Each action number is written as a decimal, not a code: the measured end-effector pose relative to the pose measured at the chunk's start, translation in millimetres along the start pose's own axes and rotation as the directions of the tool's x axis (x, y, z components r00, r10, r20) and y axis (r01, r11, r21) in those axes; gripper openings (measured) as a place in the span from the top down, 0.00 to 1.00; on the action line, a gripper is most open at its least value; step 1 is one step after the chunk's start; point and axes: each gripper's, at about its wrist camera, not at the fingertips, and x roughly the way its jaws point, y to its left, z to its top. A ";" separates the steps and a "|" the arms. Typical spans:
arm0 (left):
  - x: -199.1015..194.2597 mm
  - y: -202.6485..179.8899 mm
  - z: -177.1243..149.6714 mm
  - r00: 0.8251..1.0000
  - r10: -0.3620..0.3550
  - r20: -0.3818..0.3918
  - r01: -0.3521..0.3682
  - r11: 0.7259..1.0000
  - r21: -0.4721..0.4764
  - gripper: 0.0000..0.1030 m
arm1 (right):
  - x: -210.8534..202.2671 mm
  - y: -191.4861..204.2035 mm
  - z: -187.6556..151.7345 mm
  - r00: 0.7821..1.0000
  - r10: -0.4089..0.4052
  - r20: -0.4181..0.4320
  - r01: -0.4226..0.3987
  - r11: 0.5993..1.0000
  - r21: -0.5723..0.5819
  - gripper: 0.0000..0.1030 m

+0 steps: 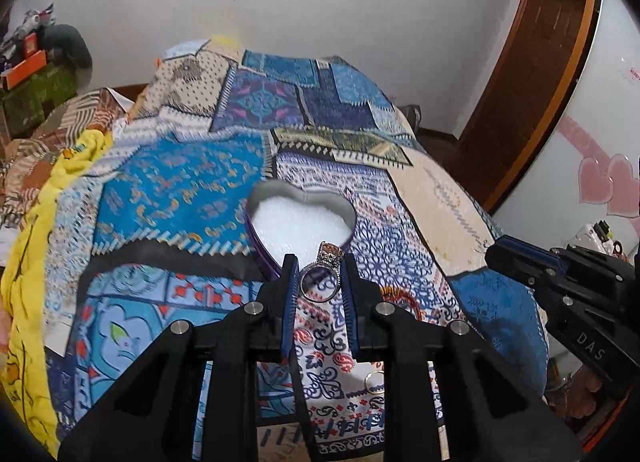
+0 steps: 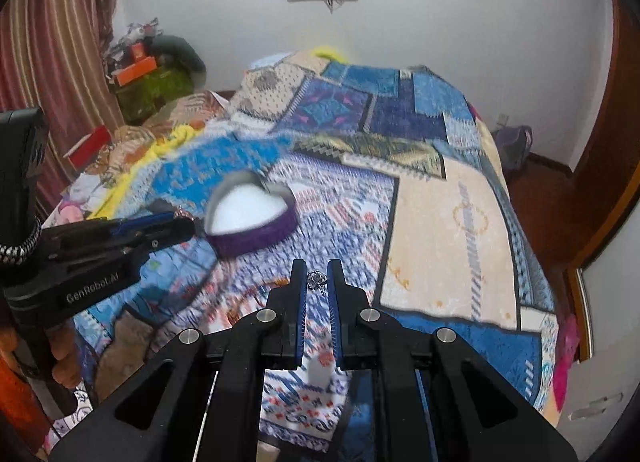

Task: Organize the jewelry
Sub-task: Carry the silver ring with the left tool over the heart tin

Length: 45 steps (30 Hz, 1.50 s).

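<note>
A purple heart-shaped box (image 1: 300,218) with white lining lies open on the patterned bedspread; it also shows in the right wrist view (image 2: 252,218). My left gripper (image 1: 318,274) is shut on a large silver ring with a stone top (image 1: 322,274), held just in front of the box's near edge. My right gripper (image 2: 317,278) is shut on a small silver ring (image 2: 316,279), held above the bedspread to the right of and nearer than the box. A thin gold ring (image 1: 375,381) lies on the bedspread under my left gripper.
The bed (image 2: 440,222) fills the middle of both views, with a yellow cloth (image 1: 28,242) along its left side. Boxes and clutter (image 2: 140,74) stand at the far left by a striped curtain. A wooden door frame (image 1: 520,82) is on the right.
</note>
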 end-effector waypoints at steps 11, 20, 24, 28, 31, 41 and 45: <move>-13.1 9.2 20.1 0.998 0.020 0.066 -0.020 1.000 0.004 0.81 | 3.7 18.6 27.3 0.996 0.052 0.071 -0.049 0.998 -0.040 0.91; 6.9 13.1 27.7 0.998 0.025 0.054 -0.027 0.999 0.028 0.81 | 33.0 22.5 42.5 0.994 0.099 0.042 -0.096 0.993 -0.066 0.91; 23.9 16.9 26.2 1.000 0.019 0.017 -0.020 0.999 0.026 0.81 | 53.0 22.5 44.2 0.993 0.116 -0.003 -0.116 0.990 -0.077 0.91; 38.3 20.5 25.6 1.000 0.010 -0.014 -0.009 1.000 0.023 0.81 | 64.3 22.0 46.8 0.990 0.136 -0.040 -0.139 0.987 -0.085 0.91; 46.0 20.9 26.4 0.999 0.003 -0.035 -0.002 1.000 0.031 0.81 | 71.5 22.3 48.8 0.987 0.149 -0.063 -0.155 0.983 -0.096 0.91; 59.3 22.0 24.4 0.998 0.000 -0.066 0.003 0.999 0.051 0.81 | 95.7 27.1 51.2 0.968 0.191 -0.160 -0.213 0.968 -0.134 0.91; 62.1 22.7 23.9 0.997 -0.004 -0.076 0.008 0.999 0.051 0.81 | 103.3 27.4 50.0 0.963 0.194 -0.188 -0.221 0.966 -0.137 0.91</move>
